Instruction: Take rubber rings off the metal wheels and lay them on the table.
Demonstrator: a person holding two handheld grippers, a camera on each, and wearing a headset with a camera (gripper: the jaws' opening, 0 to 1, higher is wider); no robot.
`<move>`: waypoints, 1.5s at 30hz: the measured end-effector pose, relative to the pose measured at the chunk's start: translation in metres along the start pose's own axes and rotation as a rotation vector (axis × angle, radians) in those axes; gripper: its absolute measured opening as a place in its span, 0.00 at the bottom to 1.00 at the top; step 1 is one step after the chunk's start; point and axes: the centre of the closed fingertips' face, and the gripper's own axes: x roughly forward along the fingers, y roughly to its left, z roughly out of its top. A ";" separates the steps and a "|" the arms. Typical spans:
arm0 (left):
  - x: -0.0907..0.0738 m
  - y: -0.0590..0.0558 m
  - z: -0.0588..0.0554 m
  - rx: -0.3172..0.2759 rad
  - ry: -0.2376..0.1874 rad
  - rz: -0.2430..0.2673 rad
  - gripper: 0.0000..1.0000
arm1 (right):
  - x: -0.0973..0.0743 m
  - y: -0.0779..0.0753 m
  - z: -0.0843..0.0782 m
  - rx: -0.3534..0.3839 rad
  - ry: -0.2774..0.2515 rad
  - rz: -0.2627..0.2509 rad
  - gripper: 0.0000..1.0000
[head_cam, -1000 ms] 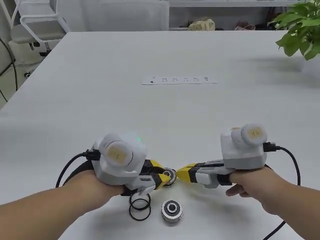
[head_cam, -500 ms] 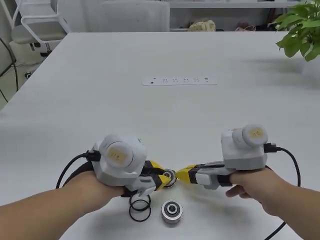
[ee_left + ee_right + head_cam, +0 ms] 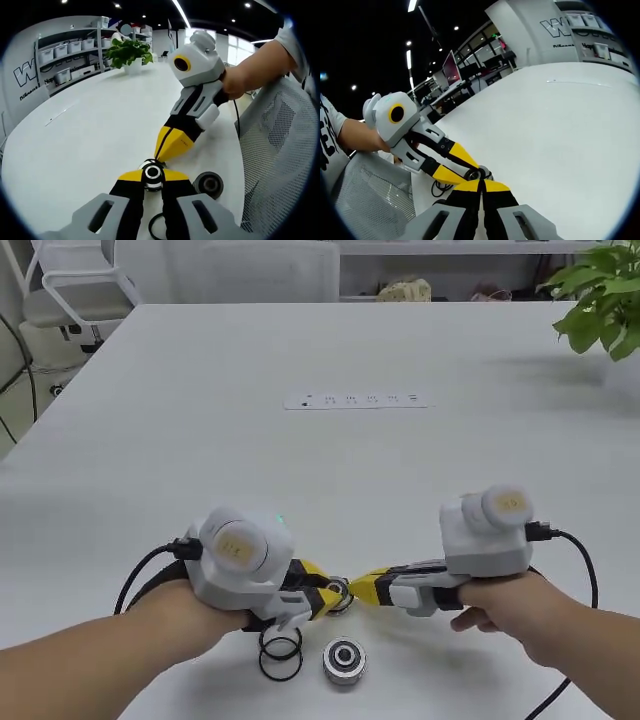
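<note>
Between the fingers (image 3: 131, 176) of the left gripper (image 3: 152, 177) sits a pinched metal wheel (image 3: 152, 171), low over the counter (image 3: 300, 470), and the right gripper (image 3: 481, 184), fingers pressed together, meets its rim head-on.

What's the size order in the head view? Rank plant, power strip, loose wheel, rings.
1. plant, though cut off by the edge.
2. power strip, long but thin.
3. rings and loose wheel look about alike; unranked, both nearest the camera.
</note>
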 end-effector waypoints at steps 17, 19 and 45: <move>0.000 0.000 0.000 -0.001 0.002 0.001 0.08 | 0.005 0.005 0.001 -0.022 0.004 0.007 0.00; 0.000 0.000 0.000 -0.001 0.002 0.002 0.08 | 0.005 0.006 0.001 -0.025 0.004 0.008 0.00; 0.001 -0.001 0.000 0.000 0.003 -0.009 0.08 | 0.008 0.009 0.004 -0.035 -0.026 0.018 0.00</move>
